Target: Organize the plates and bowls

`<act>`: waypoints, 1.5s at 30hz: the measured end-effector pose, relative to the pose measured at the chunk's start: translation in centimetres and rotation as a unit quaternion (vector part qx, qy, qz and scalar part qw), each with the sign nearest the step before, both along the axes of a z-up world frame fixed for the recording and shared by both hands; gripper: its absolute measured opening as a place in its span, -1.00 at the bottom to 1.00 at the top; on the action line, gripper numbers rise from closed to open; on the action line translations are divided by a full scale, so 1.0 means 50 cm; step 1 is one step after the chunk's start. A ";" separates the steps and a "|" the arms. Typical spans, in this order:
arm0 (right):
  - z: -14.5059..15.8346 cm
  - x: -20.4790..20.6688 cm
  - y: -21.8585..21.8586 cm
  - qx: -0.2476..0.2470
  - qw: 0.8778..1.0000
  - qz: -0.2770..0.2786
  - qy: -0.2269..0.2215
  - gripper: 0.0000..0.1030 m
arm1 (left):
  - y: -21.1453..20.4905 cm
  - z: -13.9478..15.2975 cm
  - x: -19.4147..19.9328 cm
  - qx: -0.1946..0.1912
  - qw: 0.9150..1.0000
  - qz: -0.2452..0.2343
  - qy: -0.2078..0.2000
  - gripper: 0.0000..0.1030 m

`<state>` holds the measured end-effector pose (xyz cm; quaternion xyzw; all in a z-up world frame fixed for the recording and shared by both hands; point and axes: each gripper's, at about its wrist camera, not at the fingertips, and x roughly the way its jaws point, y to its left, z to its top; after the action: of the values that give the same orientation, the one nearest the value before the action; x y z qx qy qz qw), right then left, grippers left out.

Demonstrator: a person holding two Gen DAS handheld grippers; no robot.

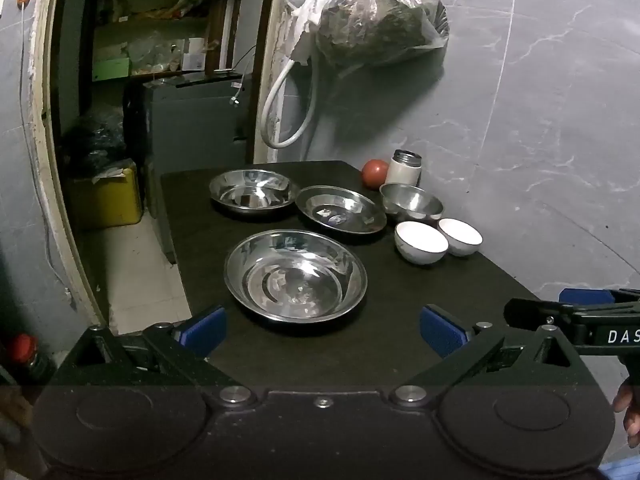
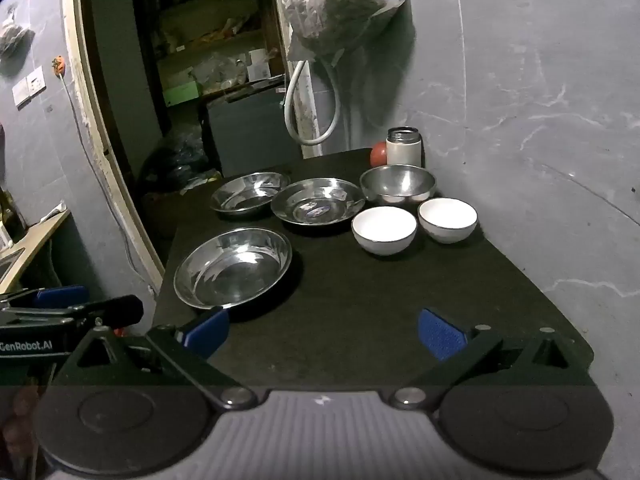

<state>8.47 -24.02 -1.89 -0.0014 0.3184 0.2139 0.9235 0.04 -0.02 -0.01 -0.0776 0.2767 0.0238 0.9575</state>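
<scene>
Grey marbled wall tiles back a dark table [image 1: 400,336] that fills my forward view. Nearest me, my left gripper [image 1: 322,330] hangs with its blue pads spread wide and nothing between them; my right gripper [image 2: 324,332] is likewise fully parted and empty, over bare tabletop. From the left wrist view, the large steel plate [image 1: 295,274] sits just ahead at 12 o'clock. Beyond it at 1 o'clock lie two white bowls [image 1: 421,242] side by side, nearly touching. Farther on, a second steel plate [image 1: 341,209] rests at 12 o'clock, with a third steel plate [image 1: 253,193] at 11 o'clock beside it. A steel bowl [image 1: 411,200] stands at 1 o'clock behind the white pair. At the far edge I see a white flask [image 1: 405,168] and a tomato [image 1: 374,173] just left of it. A plastic bag [image 1: 372,20] hangs on the wall above.
</scene>
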 end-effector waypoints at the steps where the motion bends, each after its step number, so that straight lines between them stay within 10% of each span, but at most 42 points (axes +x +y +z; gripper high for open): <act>1: 0.000 0.000 0.000 0.001 1.000 0.000 0.000 1.00 | 0.000 0.000 0.000 0.000 1.000 0.000 -0.001 0.99; 45: 0.005 -0.006 0.010 -0.002 1.000 0.000 -0.002 1.00 | -0.002 -0.015 0.017 -0.008 1.000 -0.002 0.003 0.98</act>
<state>8.17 -23.52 -1.63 -0.0039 0.3167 0.2137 0.9241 0.88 -0.14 -0.73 -0.0849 0.2799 0.0202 0.9561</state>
